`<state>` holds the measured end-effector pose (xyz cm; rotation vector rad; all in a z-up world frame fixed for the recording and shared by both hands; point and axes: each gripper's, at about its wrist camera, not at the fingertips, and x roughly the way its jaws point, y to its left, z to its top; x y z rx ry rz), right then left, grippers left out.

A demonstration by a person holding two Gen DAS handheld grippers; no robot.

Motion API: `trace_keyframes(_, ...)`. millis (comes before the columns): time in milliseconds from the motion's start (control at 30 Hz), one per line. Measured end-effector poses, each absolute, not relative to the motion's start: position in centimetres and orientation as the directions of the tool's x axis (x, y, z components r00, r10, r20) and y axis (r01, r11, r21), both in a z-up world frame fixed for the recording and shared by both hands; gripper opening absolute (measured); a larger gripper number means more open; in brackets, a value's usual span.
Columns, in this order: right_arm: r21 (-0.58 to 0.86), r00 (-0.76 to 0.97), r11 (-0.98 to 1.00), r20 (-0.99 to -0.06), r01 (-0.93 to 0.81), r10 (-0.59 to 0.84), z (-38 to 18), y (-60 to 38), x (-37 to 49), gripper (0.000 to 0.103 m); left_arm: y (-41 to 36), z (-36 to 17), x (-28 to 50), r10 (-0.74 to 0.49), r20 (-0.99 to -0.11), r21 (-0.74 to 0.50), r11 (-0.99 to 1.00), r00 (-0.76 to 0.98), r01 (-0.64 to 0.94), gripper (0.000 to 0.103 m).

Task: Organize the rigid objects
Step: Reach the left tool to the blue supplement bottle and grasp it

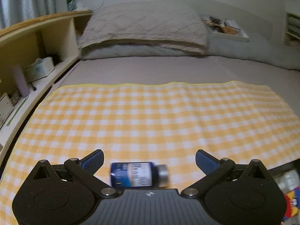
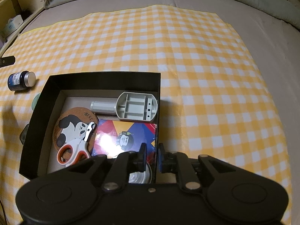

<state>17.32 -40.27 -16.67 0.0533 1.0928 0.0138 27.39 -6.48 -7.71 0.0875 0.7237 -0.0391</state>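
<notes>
Left gripper [image 1: 149,158]: spread wide, grasping nothing. Just ahead of it and between the fingers' line, lying on its side on the yellow checked cloth [image 1: 150,116], a dark blue bottle [image 1: 137,174] with silver cap pointing right, blurred. Farther ahead, grey bedding and a pillow [image 1: 142,30]; off to the left, wooden shelves [image 1: 37,43] with a green glass bottle [image 1: 70,0] on top.

Right gripper [image 2: 151,154]: nearly closed, straddling the right wall of the black box [image 2: 105,80], pads not clearly pressing it. Inside the box, left of and beyond the fingers: a colourful card pack [image 2: 123,138], orange-handled scissors [image 2: 75,148] on a cork coaster [image 2: 75,125], a grey plastic holder [image 2: 131,106]. Far left, outside the box, the same blue bottle [image 2: 20,81].
</notes>
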Motion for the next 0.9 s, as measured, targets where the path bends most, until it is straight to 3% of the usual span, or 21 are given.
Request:
trace_keyframes(533, 0.053, 0.459, 0.999, -0.887, 0.001, 0.047, -16.8, -40.0, 17.3, 0.016, -4.2, -12.5, 31.2, 0.02, -0.782, 0.043, 0.999, 0.623, 0.023, 0.103)
trace_keyframes(833, 0.054, 0.458, 0.999, -0.888, -0.003, 0.05, -17.0, -40.1, 17.3, 0.017, -4.8, -13.9, 32.0, 0.063, -0.805, 0.069, 0.998, 0.591, -0.012, 0.102)
trace_keyframes(900, 0.054, 0.457, 0.999, -0.888, -0.003, 0.049, -17.0, -40.1, 17.2, 0.017, -4.7, -13.9, 32.0, 0.061, -0.8, 0.06, 0.998, 0.596, -0.022, 0.098)
